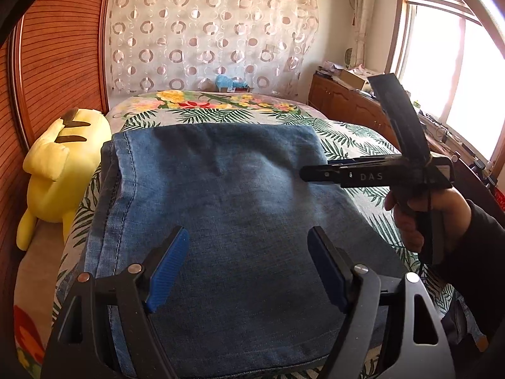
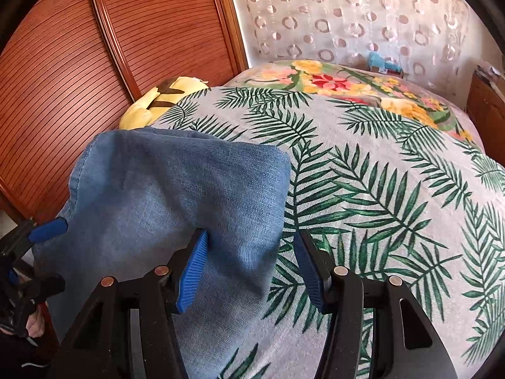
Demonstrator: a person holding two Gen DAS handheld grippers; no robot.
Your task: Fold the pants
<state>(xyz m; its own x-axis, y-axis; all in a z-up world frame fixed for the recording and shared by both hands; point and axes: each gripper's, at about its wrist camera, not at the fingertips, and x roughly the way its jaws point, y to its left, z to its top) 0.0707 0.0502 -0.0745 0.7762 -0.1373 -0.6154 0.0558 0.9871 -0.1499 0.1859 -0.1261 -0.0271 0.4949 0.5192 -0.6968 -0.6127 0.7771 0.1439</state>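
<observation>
So the folded blue denim pants (image 1: 221, 221) lie on the palm-leaf print bed (image 2: 378, 189), long axis running away from the left gripper (image 1: 249, 268), which hovers wide open right over them. Right gripper (image 2: 249, 271), also wide and empty, straddles their right edge.

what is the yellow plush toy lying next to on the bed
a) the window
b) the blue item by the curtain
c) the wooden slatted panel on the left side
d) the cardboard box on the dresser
c: the yellow plush toy lies wedged between the bed's leaf-print cover and the wooden slatted panel, left of the folded jeans.
</observation>
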